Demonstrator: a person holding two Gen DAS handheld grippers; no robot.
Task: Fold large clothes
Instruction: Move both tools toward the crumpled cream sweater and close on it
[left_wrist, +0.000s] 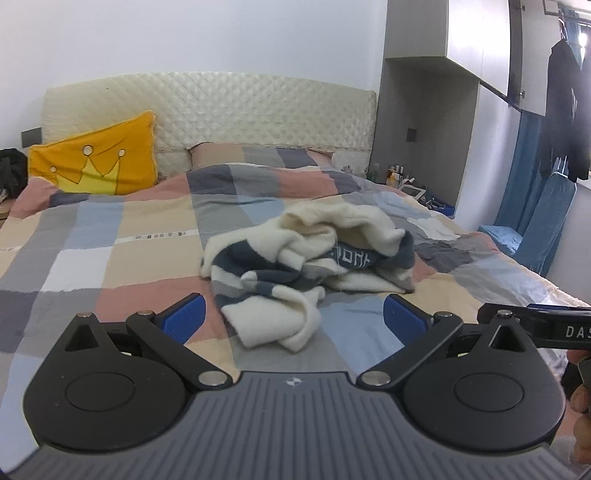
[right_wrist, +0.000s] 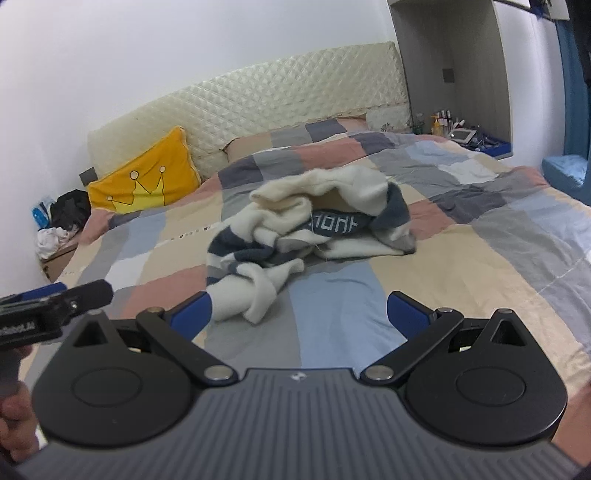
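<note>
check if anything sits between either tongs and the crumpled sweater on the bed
Nothing visible does. The sweater lies bunched on the checked quilt, with only bare quilt between it and the open left tongs and open right tongs. The yellow pillow sits far off by the headboard.

sweater (left_wrist: 306, 254): fuzzy knit cloth; quilt (left_wrist: 110, 236): matt woven cloth; headboard (left_wrist: 221, 107): quilted, faint sheen; left gripper (left_wrist: 294, 317): matt black plastic, ribbed blue pads (left_wrist: 184, 314)
</note>
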